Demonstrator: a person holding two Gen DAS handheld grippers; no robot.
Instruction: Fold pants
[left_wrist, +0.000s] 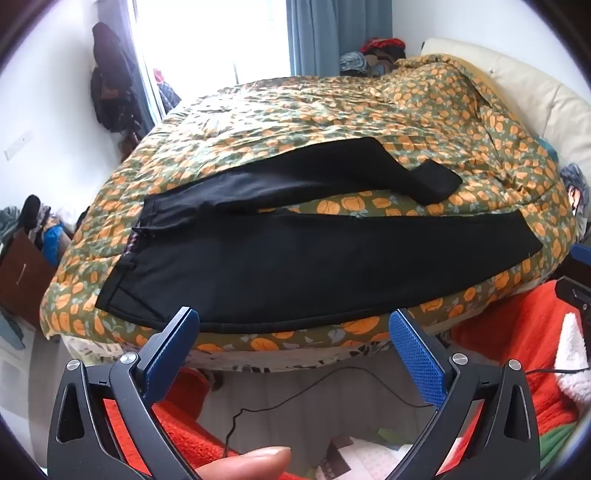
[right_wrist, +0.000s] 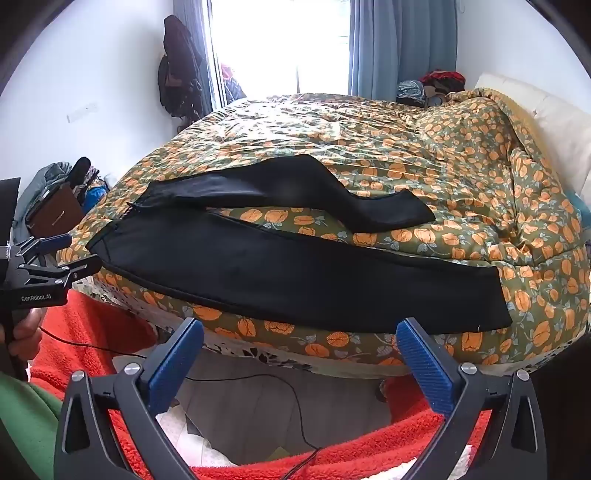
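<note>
Black pants (left_wrist: 295, 258) are lying unfolded on the floral quilt (left_wrist: 314, 114), 2 legs splayed apart. Left gripper (left_wrist: 295, 332) and right gripper (right_wrist: 299, 343) are hovering at the near bed edge, jaws spread wide, grasping nothing.

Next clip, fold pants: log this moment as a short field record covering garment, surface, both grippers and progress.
garment: black pants, spread out unfolded, legs apart, far leg bent near its cuff
surface: bed with orange-flowered quilt
waistband: at the image-left end
left gripper: open, empty, short of the pants' near edge
right gripper: open, empty, short of the near leg
progress: no fold made yet
</note>
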